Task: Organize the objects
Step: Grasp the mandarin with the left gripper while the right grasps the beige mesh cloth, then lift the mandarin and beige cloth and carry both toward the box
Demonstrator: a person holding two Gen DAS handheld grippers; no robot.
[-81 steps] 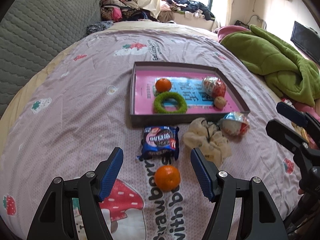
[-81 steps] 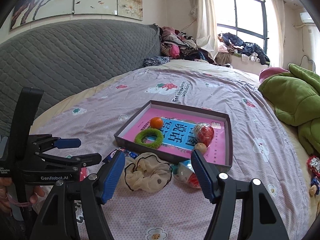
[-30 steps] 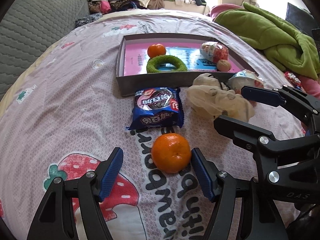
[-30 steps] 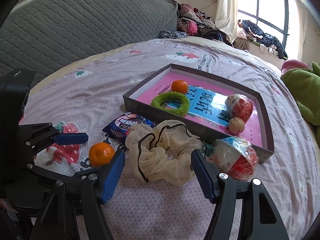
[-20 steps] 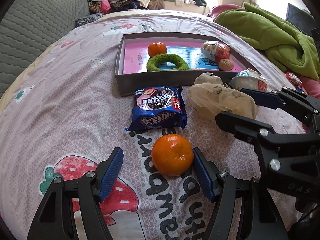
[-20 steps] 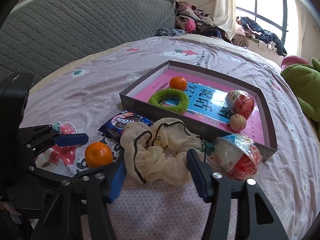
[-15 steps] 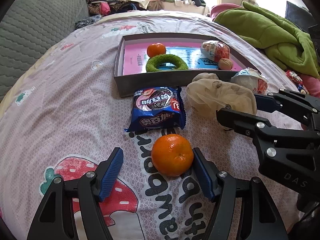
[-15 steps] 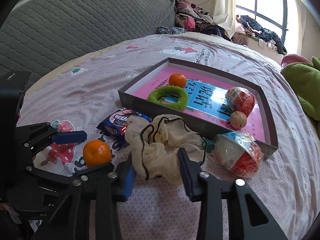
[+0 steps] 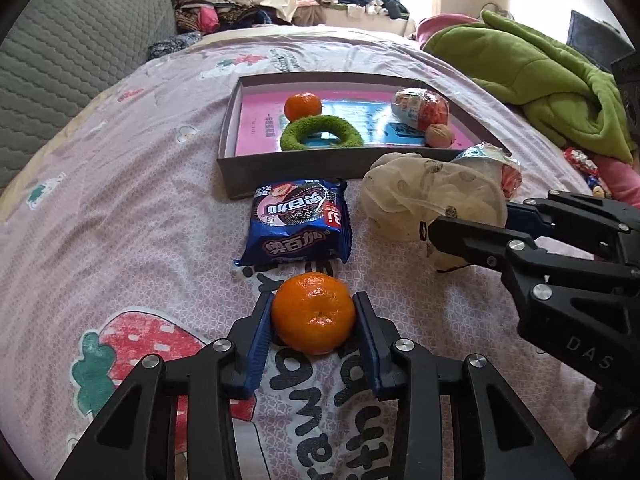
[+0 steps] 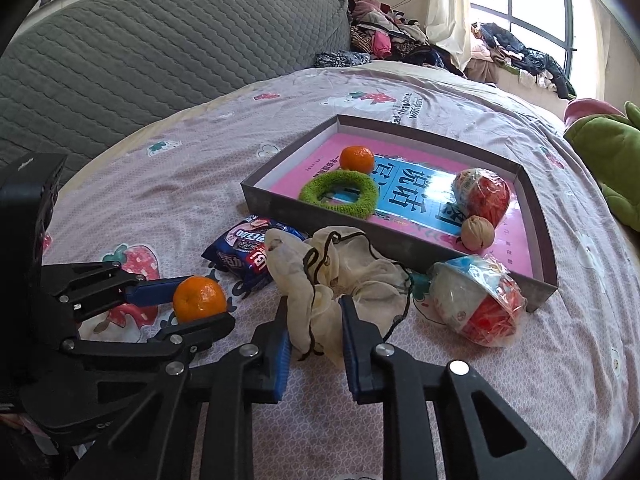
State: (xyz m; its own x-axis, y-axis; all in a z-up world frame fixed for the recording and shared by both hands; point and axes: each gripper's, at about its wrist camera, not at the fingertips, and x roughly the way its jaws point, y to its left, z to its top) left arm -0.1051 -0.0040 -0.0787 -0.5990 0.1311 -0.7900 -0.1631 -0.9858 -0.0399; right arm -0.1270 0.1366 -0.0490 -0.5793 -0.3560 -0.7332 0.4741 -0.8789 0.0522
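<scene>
Lilac cotton bedsheet point(image 9: 120, 208) with strawberry prints fills both views and serves as the work surface. Near the top centre of the left wrist view sits a shallow grey cardboard tray point(image 9: 280, 170) with a pink lining, already holding an orange, a green ring, a wrapped ball and a walnut, so it looks like the collecting place. Below it lies a blue foil biscuit packet point(image 9: 298, 222), not yet picked up. At centre right, the cream gauze scrunchie point(image 10: 320, 280) is bunched between the right gripper point(image 10: 314, 344), whose jaws have just been closing and now pinch its fabric. At lower centre, the left gripper point(image 9: 314, 320) has just been closing and its pads press a small round mandarin point(image 9: 313, 318), probably ready for lifting to the tray.
</scene>
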